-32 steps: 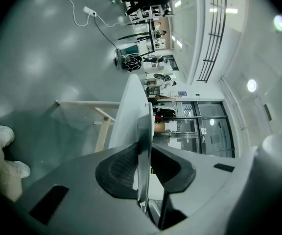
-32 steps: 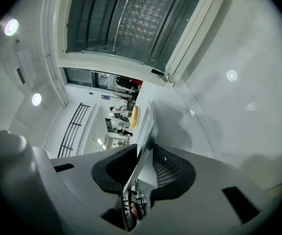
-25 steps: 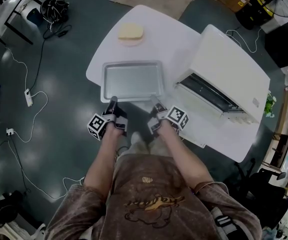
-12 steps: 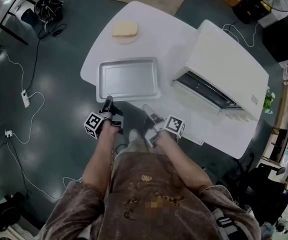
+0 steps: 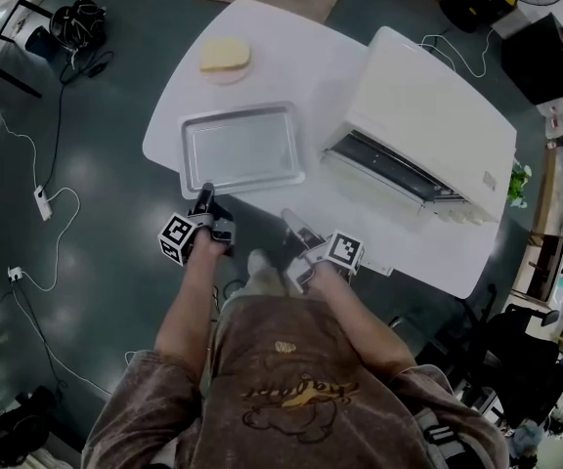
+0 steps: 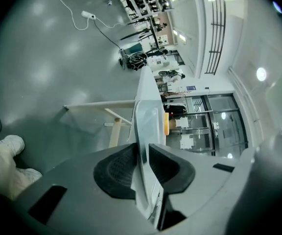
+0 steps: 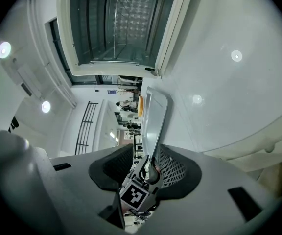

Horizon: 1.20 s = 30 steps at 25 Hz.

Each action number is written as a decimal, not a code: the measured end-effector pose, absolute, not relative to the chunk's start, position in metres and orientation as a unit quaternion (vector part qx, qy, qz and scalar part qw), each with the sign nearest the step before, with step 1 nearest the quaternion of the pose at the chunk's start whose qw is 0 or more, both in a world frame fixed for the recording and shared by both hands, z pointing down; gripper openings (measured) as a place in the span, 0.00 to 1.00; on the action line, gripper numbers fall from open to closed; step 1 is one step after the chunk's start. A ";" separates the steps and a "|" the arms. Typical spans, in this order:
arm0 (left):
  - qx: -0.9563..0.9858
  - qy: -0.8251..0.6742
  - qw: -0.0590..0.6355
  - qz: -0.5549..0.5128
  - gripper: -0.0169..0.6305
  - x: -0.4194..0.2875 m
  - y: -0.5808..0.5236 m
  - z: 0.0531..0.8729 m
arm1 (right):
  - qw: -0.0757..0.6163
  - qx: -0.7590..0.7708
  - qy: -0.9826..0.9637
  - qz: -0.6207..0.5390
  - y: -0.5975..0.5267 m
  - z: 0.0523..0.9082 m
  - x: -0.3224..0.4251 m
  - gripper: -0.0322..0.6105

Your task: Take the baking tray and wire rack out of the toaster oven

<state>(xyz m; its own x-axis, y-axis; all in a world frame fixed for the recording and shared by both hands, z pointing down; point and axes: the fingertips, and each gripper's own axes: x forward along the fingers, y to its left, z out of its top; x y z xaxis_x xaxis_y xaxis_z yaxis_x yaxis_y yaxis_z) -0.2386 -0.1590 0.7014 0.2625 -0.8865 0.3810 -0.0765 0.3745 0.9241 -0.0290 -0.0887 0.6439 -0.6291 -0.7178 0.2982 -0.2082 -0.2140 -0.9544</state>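
Note:
The silver baking tray [image 5: 240,149] lies on the white table [image 5: 311,66], left of the white toaster oven [image 5: 438,115]. My left gripper [image 5: 205,193] is shut on the rim at the tray's near left corner. In the left gripper view the tray's rim [image 6: 148,121] runs edge-on between the pads of that gripper [image 6: 143,153]. My right gripper [image 5: 289,219] hangs open just off the tray's near right corner, with nothing between its pads. In the right gripper view, past that gripper [image 7: 146,151], stand the tray [image 7: 155,121] and the open oven with the wire rack [image 7: 126,13] inside.
A slice of bread on a plate [image 5: 225,60] sits at the table's far left, beyond the tray. The oven door [image 5: 365,186] hangs open toward me. Cables and a power strip [image 5: 45,199] lie on the dark floor at the left.
My right gripper has let go of the tray's near edge, opened, and drawn back toward me. My left gripper has kept its hold on the near left corner.

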 end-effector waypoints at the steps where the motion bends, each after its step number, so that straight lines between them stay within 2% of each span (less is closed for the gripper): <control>1: 0.470 -0.517 0.645 -0.309 0.12 -0.237 -0.159 0.701 | 0.189 -0.386 0.600 -0.674 -0.087 0.644 -0.027 0.27; 4: 0.480 -0.513 0.646 -0.297 0.25 -0.233 -0.156 0.700 | 0.192 -0.390 0.604 -0.668 -0.084 0.641 -0.021 0.27; 6: 0.476 -0.517 0.648 -0.294 0.30 -0.233 -0.151 0.701 | 0.198 -0.390 0.610 -0.661 -0.084 0.637 -0.018 0.27; 16: 0.578 -0.477 0.624 -0.220 0.32 -0.174 -0.120 0.634 | 0.243 -0.422 0.631 -0.604 -0.084 0.595 0.033 0.27; 23: 0.659 -0.380 0.605 -0.237 0.32 -0.077 -0.146 0.558 | 0.302 -0.511 0.600 -0.537 -0.079 0.561 0.122 0.27; 30: 0.706 -0.311 0.597 -0.219 0.32 0.012 -0.165 0.528 | 0.356 -0.559 0.576 -0.478 -0.077 0.538 0.203 0.27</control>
